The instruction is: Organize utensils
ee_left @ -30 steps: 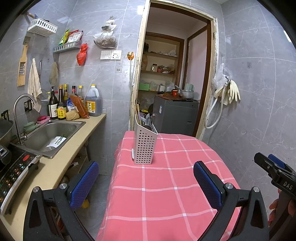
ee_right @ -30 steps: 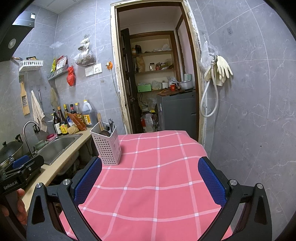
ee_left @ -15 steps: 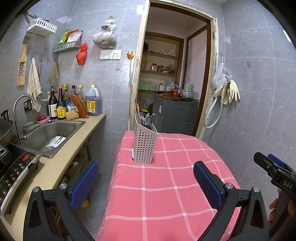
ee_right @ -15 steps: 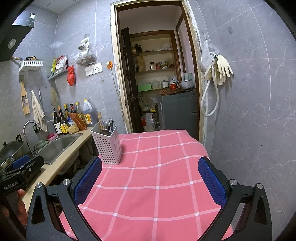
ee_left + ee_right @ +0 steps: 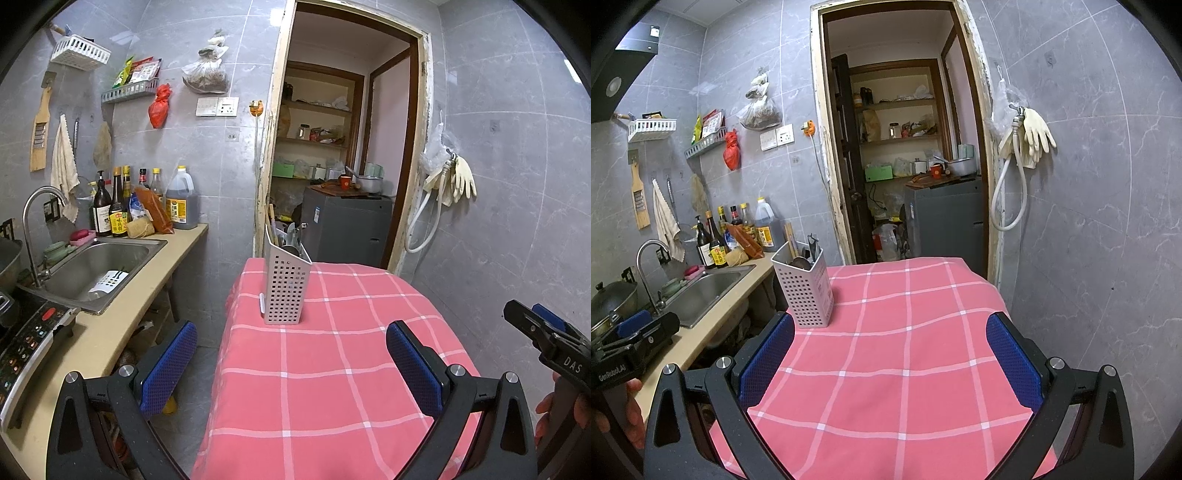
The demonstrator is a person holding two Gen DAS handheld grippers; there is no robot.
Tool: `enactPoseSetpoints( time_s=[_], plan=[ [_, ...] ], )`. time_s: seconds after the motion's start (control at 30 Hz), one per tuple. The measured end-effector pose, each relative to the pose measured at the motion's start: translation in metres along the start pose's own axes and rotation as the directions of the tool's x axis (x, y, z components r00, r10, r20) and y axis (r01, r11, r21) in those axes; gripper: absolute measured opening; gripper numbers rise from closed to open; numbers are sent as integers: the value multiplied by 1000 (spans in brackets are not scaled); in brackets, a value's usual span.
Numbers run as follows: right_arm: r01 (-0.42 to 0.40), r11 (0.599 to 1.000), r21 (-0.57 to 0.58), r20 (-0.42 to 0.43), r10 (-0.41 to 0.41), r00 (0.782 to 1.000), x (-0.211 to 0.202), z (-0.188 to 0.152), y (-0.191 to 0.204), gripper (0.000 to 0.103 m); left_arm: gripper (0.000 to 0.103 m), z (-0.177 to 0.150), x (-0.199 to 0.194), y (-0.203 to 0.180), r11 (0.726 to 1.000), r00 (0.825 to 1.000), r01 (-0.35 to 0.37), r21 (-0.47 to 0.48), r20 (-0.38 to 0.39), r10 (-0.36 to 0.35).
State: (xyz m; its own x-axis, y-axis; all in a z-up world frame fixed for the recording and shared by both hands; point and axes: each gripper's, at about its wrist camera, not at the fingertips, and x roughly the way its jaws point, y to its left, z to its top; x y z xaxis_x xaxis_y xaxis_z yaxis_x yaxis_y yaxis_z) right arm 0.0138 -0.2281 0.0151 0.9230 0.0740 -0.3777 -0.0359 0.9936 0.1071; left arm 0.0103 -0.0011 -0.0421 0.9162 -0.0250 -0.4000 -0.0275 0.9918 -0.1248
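A white perforated utensil holder [image 5: 285,288] stands upright near the far left corner of the table with the pink checked cloth [image 5: 332,369]; it also shows in the right wrist view [image 5: 805,291]. Several utensils [image 5: 803,254] stick out of its top: wooden sticks, dark handles, a spoon. My left gripper [image 5: 291,365] is open and empty, held above the near part of the table, well short of the holder. My right gripper [image 5: 890,362] is open and empty over the near part of the table, the holder beyond its left finger.
A counter with a steel sink [image 5: 96,269], tap, bottles [image 5: 110,206] and a cooktop [image 5: 26,339] runs along the left. A grey tiled wall [image 5: 1089,221] with hanging gloves stands close on the right. An open doorway [image 5: 332,166] lies behind the table.
Almost nothing: both grippers stay open and nearly still, and the holder has not moved.
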Motion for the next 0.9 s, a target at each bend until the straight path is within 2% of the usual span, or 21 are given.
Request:
enactPoseSetpoints(
  time_s=[0.53, 0.9],
  plan=[
    [0, 1000, 1, -4, 0, 1000, 0, 1, -1, 102, 103, -1, -1, 4, 1000, 1000, 9, -25, -6, -9],
    [1, 1000, 4, -17, -1, 1000, -1, -4, 0, 102, 103, -2, 3, 5, 1000, 1000, -3, -8, -30, 3]
  ],
)
